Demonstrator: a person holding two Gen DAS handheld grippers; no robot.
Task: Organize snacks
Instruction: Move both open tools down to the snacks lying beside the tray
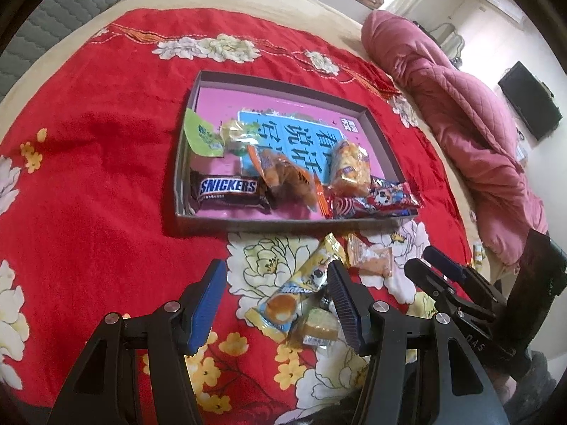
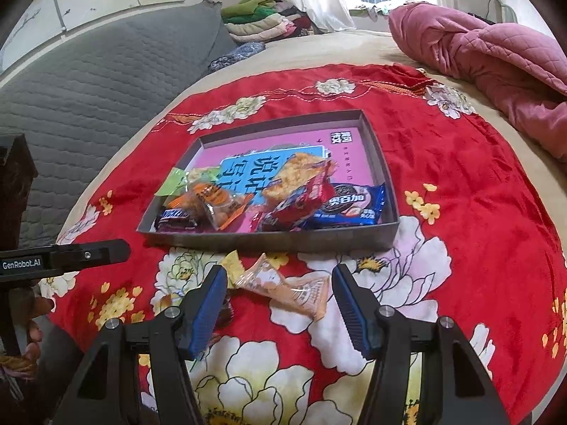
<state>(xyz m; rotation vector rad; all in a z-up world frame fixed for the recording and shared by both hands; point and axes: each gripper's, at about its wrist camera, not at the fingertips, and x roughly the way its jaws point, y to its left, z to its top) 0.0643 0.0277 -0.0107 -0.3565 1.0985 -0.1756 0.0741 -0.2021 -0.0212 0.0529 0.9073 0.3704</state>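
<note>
A shallow grey box (image 1: 184, 163) (image 2: 269, 239) with a pink floor holds several snacks: a Snickers bar (image 1: 228, 187), orange packets, a red packet (image 1: 375, 200) and a blue Oreo pack (image 2: 349, 207). On the red cloth before the box lie a yellow cake packet (image 1: 301, 283), a small clear pastry packet (image 1: 315, 329) and an orange biscuit packet (image 1: 370, 258) (image 2: 294, 292). My left gripper (image 1: 276, 306) is open, low over the yellow packet. My right gripper (image 2: 280, 310) is open, with the orange biscuit packet between its fingers.
A red flowered cloth (image 1: 99, 177) covers a beige bed. A pink quilt (image 1: 471, 134) (image 2: 496, 56) lies bunched at the right. A grey quilted headboard (image 2: 88, 88) is at the left, with folded clothes (image 2: 258, 17) behind it.
</note>
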